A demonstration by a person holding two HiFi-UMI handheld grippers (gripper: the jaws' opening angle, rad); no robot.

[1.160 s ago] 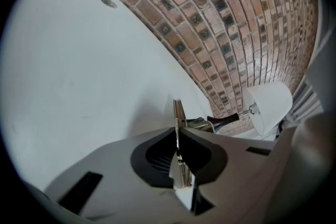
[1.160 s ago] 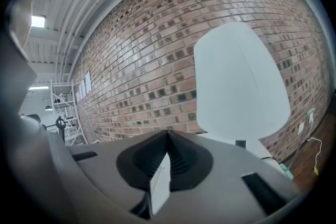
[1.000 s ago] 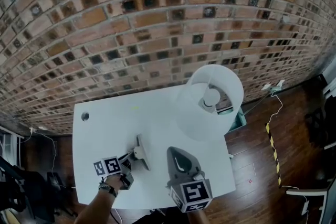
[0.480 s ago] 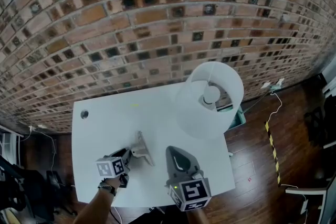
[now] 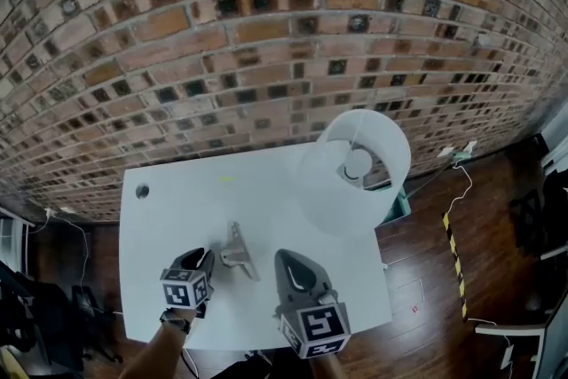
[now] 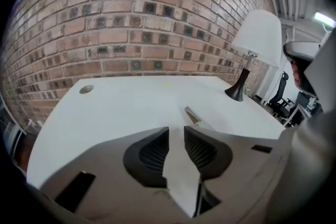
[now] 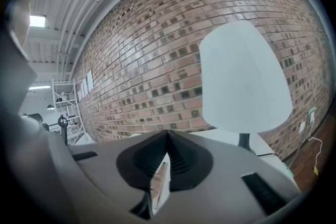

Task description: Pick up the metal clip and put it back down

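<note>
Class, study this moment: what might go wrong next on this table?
The metal clip lies just ahead of the open left gripper; a forward nudge may knock or slide it. The shut right gripper is near the lamp; a careless swing might strike its shade and tip it.

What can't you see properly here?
Metal clip: near end hidden behind a jaw of the left gripper in left gripper view; too small for detail in head view.
Lamp base: hidden under the lampshade in head view.
Table: mostly blocked by the right gripper in right gripper view.
</note>
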